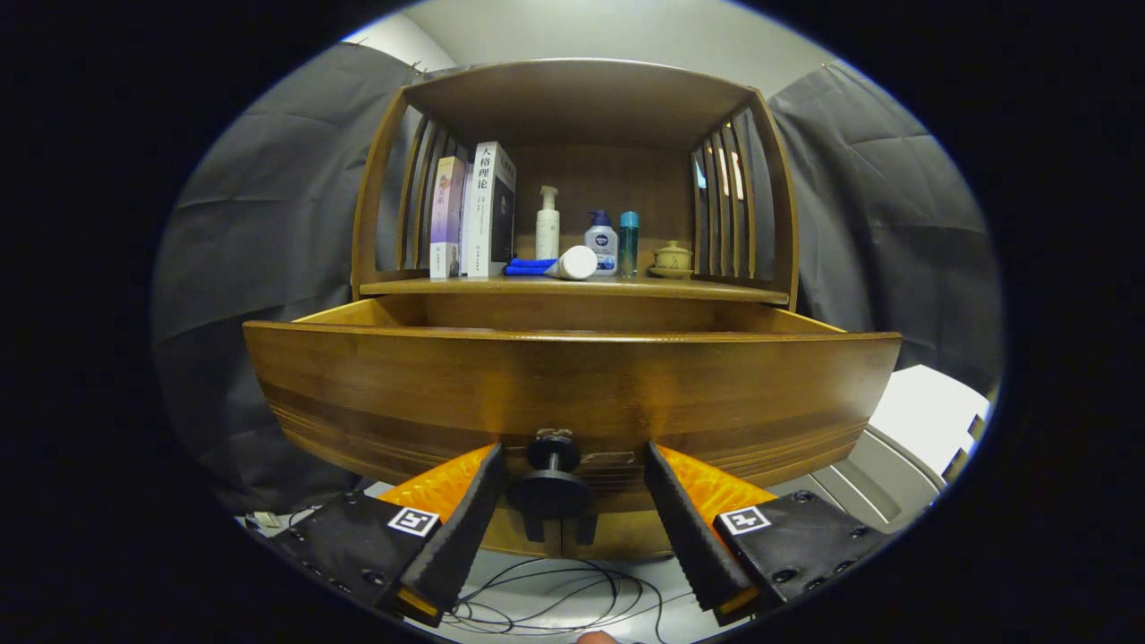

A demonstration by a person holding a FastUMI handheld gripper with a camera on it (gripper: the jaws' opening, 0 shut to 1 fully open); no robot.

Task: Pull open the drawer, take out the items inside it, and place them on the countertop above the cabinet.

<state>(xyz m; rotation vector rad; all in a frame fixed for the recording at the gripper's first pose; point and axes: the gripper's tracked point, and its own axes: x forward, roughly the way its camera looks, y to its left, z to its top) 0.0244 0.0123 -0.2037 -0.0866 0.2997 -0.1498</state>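
A: Straddling the drawer's knob (550,483), the tool (572,465) is standing apart, touching nothing.
B: Drawer (572,385) is sitting pulled out; bench (572,288) is carrying books (474,210), bottles (601,241); labels unreadable.

Lighting dim and even, from overhead. Drawer front (572,394) bows strongly under fisheye distortion. Shelf (572,288) contents sharp and well lit. Soft shadow beneath the drawer; no glare; slight edge blur.
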